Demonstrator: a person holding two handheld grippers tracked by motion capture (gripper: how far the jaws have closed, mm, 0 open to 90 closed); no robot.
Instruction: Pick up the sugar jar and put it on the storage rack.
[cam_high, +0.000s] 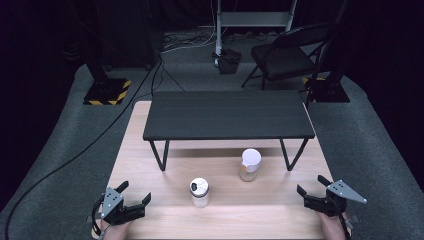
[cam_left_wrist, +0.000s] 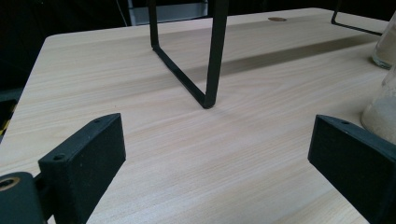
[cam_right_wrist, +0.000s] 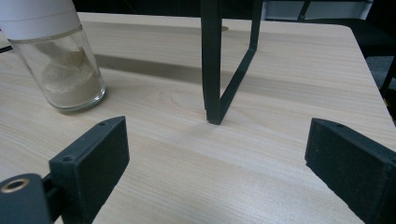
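Two glass jars stand on the pale wooden table (cam_high: 225, 220). One jar (cam_high: 249, 164) has a white cap and holds sandy powder; it shows in the right gripper view (cam_right_wrist: 58, 65) at the upper left. The other jar (cam_high: 199, 192) has an open shaker top and stands nearer the front; its edge shows at the right of the left gripper view (cam_left_wrist: 380, 112). My left gripper (cam_high: 134, 192) rests at the front left corner, open, with nothing between its jaws. At the front right my right gripper (cam_high: 312, 184) is open too, also holding nothing.
A low black shelf (cam_high: 228, 115) on thin black legs (cam_left_wrist: 212, 56) stands across the back half of the table. On the grey floor behind it are a folding chair (cam_high: 287, 55), cables and stand bases (cam_high: 107, 92).
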